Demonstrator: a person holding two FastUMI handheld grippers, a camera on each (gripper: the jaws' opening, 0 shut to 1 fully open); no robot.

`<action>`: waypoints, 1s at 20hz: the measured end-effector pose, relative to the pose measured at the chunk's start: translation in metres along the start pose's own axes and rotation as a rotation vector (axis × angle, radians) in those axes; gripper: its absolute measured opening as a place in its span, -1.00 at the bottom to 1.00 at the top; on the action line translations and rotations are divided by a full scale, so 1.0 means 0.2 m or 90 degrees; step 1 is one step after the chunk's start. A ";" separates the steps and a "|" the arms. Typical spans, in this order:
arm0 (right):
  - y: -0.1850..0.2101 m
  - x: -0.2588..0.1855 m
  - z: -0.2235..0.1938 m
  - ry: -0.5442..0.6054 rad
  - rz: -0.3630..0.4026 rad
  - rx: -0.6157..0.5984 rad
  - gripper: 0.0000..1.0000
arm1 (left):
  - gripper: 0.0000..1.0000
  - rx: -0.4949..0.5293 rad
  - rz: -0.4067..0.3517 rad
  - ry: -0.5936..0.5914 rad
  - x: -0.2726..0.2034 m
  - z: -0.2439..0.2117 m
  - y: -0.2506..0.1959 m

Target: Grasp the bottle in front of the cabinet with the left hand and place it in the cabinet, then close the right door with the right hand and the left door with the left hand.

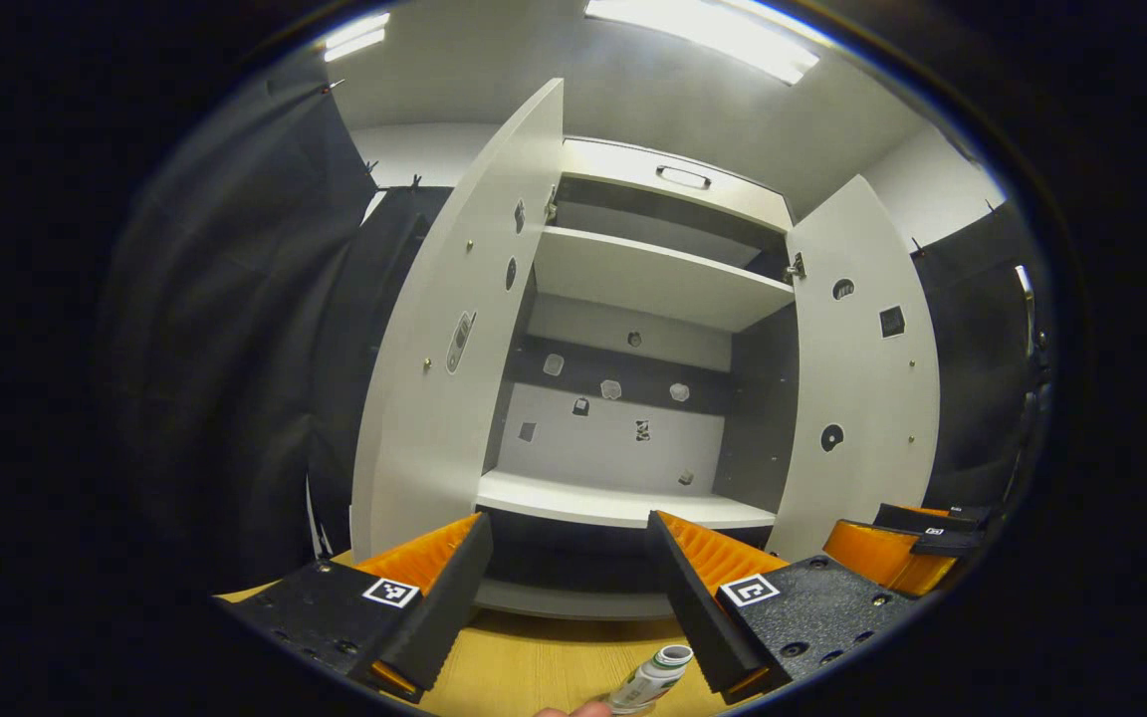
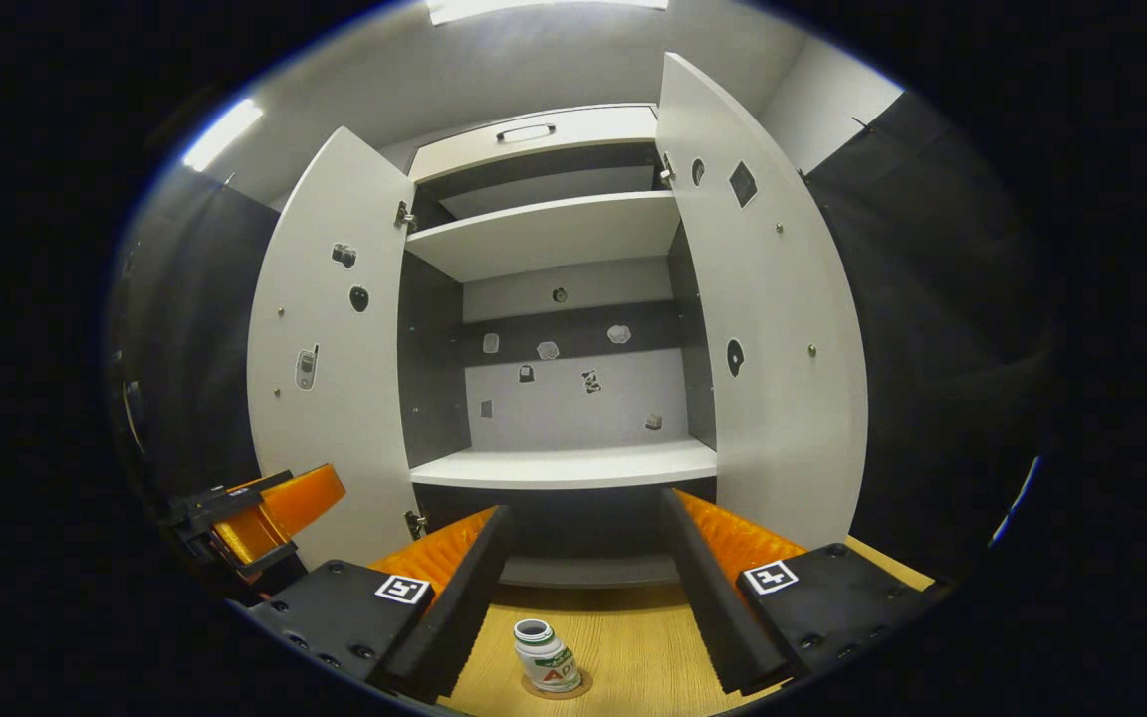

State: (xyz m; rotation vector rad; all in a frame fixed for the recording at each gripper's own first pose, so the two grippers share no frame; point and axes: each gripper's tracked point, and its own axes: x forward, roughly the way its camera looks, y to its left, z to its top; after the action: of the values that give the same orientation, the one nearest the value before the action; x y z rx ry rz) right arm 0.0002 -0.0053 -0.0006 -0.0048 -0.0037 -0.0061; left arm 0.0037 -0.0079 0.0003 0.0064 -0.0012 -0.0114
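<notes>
Cabinet (image 2: pixel 554 234): smooth matt white panels, small metal hinges; table (image 2: pixel 623 637): light wood grain, low sheen; bottle (image 2: pixel 546 657): glossy white plastic, paper-like label; booth wall (image 1: pixel 235 378): matt black cloth, loosely draped.

White bottle (image 2: pixel 546 657), green label; white cabinet (image 2: pixel 559 463).

Right gripper (image 2: pixel 578 588) spread open; bottle (image 2: pixel 545 657) upright on surface (image 2: pixel 633 647) before cabinet (image 2: pixel 564 463), both doors wide.

The bottle (image 2: pixel 546 655) stood on the wooden floor (image 2: pixel 623 647) in front of the cabinet (image 2: pixel 564 299), between its two open doors. The left gripper (image 1: pixel 566 588) and right gripper (image 2: pixel 583 588) hung before the cabinet, side by side.
</notes>
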 end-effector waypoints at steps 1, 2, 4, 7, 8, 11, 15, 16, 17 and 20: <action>0.00 0.00 0.00 -0.001 -0.001 0.000 0.96 | 0.89 0.000 -0.001 0.000 0.00 0.00 -0.01; -0.01 0.00 0.00 -0.001 -0.002 0.001 0.96 | 0.89 0.001 -0.003 0.000 0.01 0.00 -0.01; -0.01 0.00 0.00 -0.001 -0.003 0.001 0.96 | 0.89 0.003 -0.004 -0.002 0.01 0.00 -0.01; -0.01 0.00 0.00 -0.001 -0.003 0.003 0.96 | 0.89 0.004 -0.003 -0.001 0.01 0.00 -0.01; -0.01 -0.01 0.00 -0.002 -0.003 0.003 0.96 | 0.89 0.004 -0.003 -0.001 0.01 0.00 -0.01; -0.01 -0.01 0.00 -0.001 -0.001 0.003 0.96 | 0.89 0.006 0.000 -0.004 0.00 0.01 -0.01; -0.01 -0.02 0.01 -0.002 0.004 0.002 0.96 | 0.89 0.008 0.006 -0.008 -0.02 0.01 -0.01; -0.02 -0.03 0.01 -0.002 0.006 0.001 0.96 | 0.89 0.008 0.008 -0.009 -0.03 0.02 -0.01; -0.02 -0.04 0.02 -0.003 0.007 0.001 0.96 | 0.89 0.007 0.009 -0.009 -0.03 0.02 -0.02; -0.05 -0.05 0.00 0.003 0.007 0.006 0.96 | 0.89 0.000 -0.007 -0.002 -0.03 0.00 -0.09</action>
State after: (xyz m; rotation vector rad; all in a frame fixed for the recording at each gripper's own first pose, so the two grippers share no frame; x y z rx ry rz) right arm -0.0107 -0.0156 -0.0010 0.0039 0.0010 0.0049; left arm -0.0019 -0.0262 0.0007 0.0070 -0.0043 -0.0220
